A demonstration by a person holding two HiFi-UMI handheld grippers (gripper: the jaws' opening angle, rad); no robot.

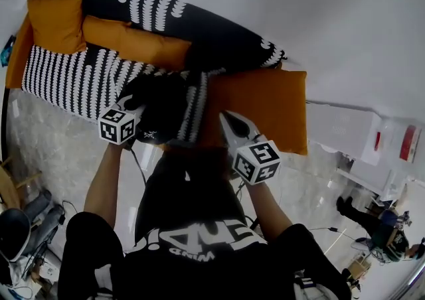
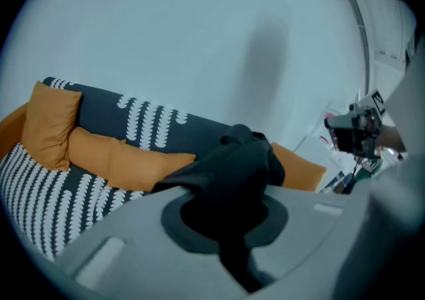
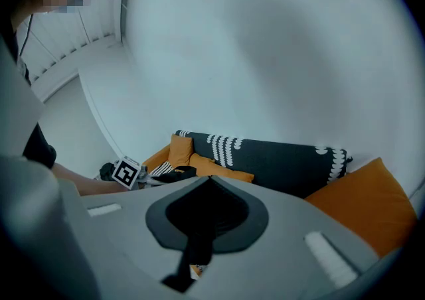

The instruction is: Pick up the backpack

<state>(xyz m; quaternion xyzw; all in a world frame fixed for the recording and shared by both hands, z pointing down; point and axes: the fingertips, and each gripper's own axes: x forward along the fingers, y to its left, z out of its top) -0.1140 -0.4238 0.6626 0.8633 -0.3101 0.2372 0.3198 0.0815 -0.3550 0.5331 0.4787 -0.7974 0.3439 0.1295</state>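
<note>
**Base:** Where was the backpack?

**Me:** The black backpack (image 1: pixel 163 109) sat at the front edge of the patterned sofa (image 1: pixel 66 79), just left of the big orange cushion (image 1: pixel 269 109). I couldn't tell whether it rested on the seat or hung clear of it.

**Base:** Claws?

**Me:** My left gripper (image 1: pixel 133 111) was pinching a fold of the backpack's black cloth. In the left gripper view the cloth bunched up out of the jaws and covered part of the sofa back. My right gripper (image 3: pixel 210 184) had its jaws pressed together with nothing between them. In the head view it was near the backpack's right side, in front of the big cushion. Two more orange cushions (image 1: pixel 56 23) lay at the sofa's far left end
</note>
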